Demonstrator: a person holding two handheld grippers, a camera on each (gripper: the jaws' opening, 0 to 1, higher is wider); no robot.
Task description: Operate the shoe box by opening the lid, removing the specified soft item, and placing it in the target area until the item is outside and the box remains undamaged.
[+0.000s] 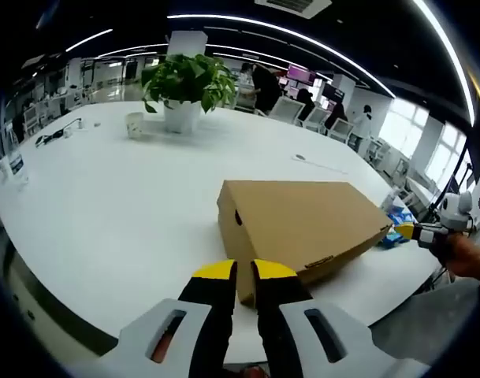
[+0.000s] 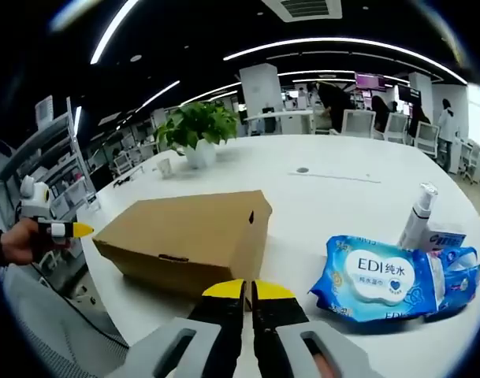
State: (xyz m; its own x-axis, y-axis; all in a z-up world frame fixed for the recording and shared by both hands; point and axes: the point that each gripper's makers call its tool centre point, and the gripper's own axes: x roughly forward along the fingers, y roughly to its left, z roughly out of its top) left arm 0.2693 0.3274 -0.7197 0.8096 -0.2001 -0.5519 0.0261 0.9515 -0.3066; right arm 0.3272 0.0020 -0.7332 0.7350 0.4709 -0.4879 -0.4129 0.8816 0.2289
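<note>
Two grippers are mine, one in each hand, and both have their yellow-tipped jaws nearly closed with only a thin gap between them, holding nothing. My left gripper (image 1: 245, 270) hovers just before the near corner of the shoe box (image 1: 303, 224), not touching it. My right gripper (image 2: 248, 290) hovers just before the opposite side of the same box, also apart from it. The box is plain brown cardboard with its lid shut, lying flat on a large white round table (image 1: 106, 205), close to the table's near edge. In the right gripper view, a blue pack of wet wipes (image 2: 377, 279) lies on the table just right of my jaws, with a white spray bottle (image 2: 418, 216) standing behind it. Far across the table stands a leafy green plant (image 1: 186, 83) in a white pot, with a small white cup (image 1: 134, 124) to its left. Beyond the table, people sit at desks in an open office.
</note>
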